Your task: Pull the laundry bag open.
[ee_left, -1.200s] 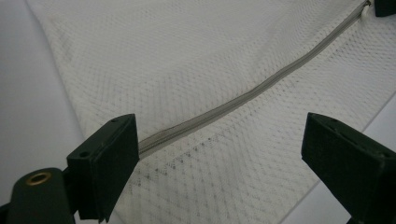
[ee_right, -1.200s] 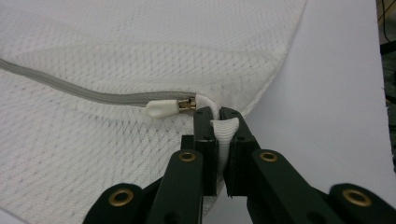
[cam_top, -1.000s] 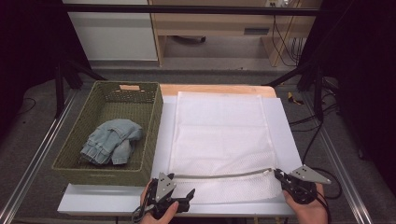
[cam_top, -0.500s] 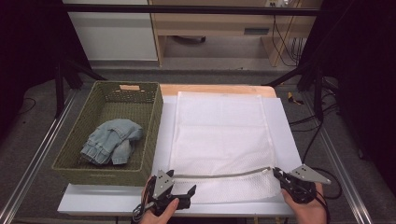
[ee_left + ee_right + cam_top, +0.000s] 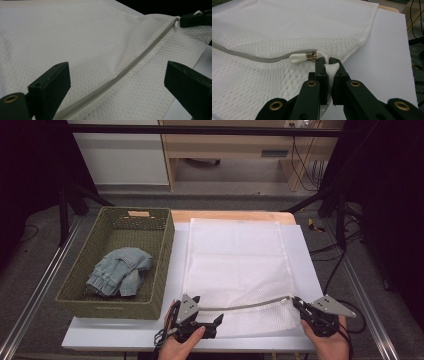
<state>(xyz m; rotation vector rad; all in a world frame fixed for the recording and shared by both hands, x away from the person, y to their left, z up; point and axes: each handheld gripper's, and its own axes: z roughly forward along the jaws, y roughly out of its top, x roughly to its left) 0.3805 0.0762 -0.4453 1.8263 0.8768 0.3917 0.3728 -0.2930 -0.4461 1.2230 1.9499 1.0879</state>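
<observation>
A white mesh laundry bag (image 5: 235, 265) lies flat on the white board, with its grey zipper (image 5: 250, 306) running along the near edge. My right gripper (image 5: 298, 303) is at the zipper's right end. In the right gripper view it (image 5: 329, 62) is shut on the bag's white fabric tab (image 5: 332, 71), just beside the white zipper pull (image 5: 298, 58). My left gripper (image 5: 206, 314) is at the zipper's left end. Its jaws (image 5: 117, 77) stand wide open over the zipper (image 5: 140, 58) and touch nothing.
A green woven basket (image 5: 112, 217) stands left of the bag and holds folded blue jeans (image 5: 120, 270). The white board (image 5: 305, 255) extends a little past the bag on the right. Beyond that is the table's metal rail (image 5: 360, 295).
My left gripper has moved a little to the right and up, onto the bag's near left corner. The right gripper has stayed put with the tab in it.
</observation>
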